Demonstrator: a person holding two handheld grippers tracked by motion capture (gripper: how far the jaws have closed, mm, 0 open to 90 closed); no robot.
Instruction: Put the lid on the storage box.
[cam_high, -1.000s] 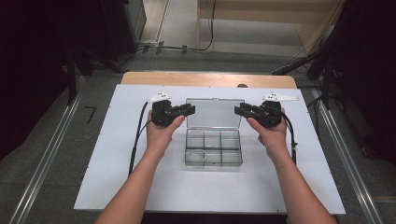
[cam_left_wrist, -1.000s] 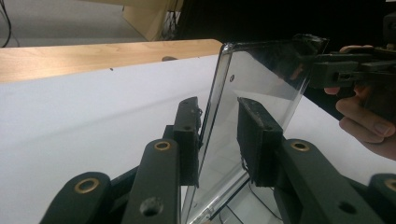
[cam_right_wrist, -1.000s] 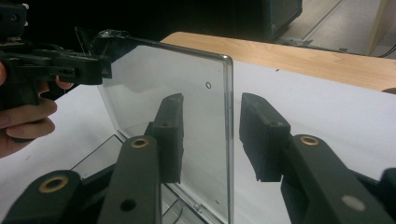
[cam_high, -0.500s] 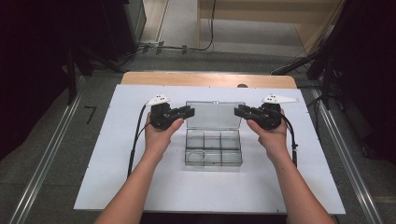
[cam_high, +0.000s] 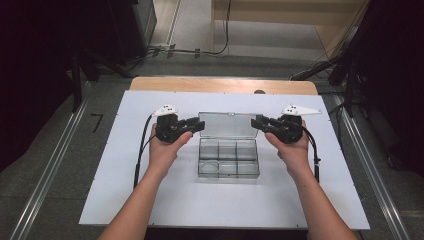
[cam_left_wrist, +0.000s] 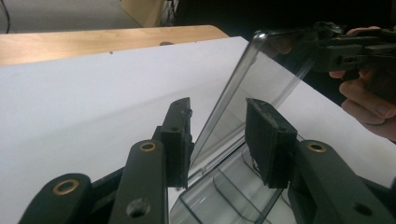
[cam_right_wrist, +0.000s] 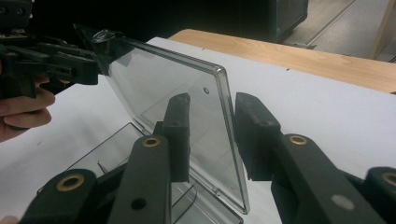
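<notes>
The clear plastic compartment box (cam_high: 228, 159) sits at the middle of the white table cover (cam_high: 120, 200), directly in front of the person. Its base is divided into small cells by thin clear walls; no contents can be made out in them. The clear hinged lid (cam_high: 227, 125) stands raised from the far edge of the base, leaning back rather than lying flat or closed.

The left gripper (cam_left_wrist: 218, 135) is positioned at the left side edge of the lid. Its jaws stand apart with the lid edge passing through the gap; neither pad appears to press on the plastic, so it holds nothing firmly. The right gripper (cam_right_wrist: 212, 135) mirrors this at the lid's right side edge: jaws parted, lid edge between them, with a visible gap to at least the right-hand pad.

This symmetrical arrangement, one gripper at each side edge, probably serves to steady or guide the thin lid evenly, avoiding twist at the hinge. Whether the lid is being opened or closed cannot be determined.

In the high view, the left hand (cam_high: 162, 150) and the right hand (cam_high: 295, 150) hold the grippers level beside the box. A wooden tabletop edge (cam_high: 225, 85) shows beyond the white cover.
</notes>
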